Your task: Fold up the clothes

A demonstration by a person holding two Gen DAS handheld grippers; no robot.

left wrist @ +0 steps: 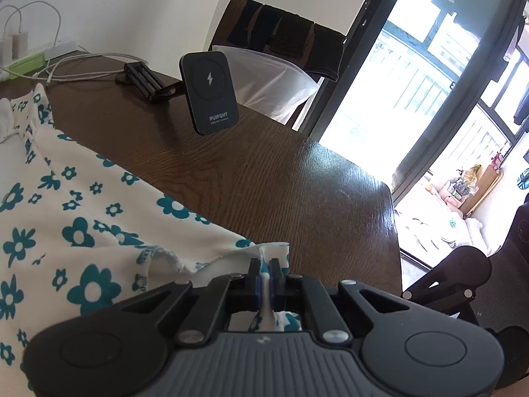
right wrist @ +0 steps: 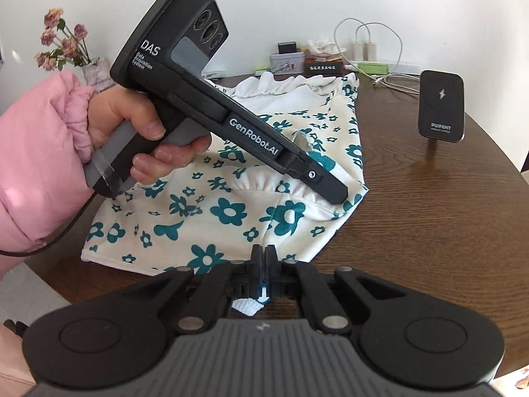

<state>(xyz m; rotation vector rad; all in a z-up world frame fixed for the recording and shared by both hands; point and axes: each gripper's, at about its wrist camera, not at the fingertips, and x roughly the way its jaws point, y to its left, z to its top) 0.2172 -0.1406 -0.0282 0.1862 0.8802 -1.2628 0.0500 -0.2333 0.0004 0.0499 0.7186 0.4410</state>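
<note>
Pink puffy sleeve [right wrist: 36,165]; black gripper [right wrist: 337,195], "GenRobot.AI" lettering, grey handle.

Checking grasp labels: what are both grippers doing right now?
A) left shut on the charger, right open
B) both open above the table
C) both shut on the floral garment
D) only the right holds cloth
C: the left gripper and the right gripper each have their fingers closed with the floral garment pinched between them, over the table.
</note>
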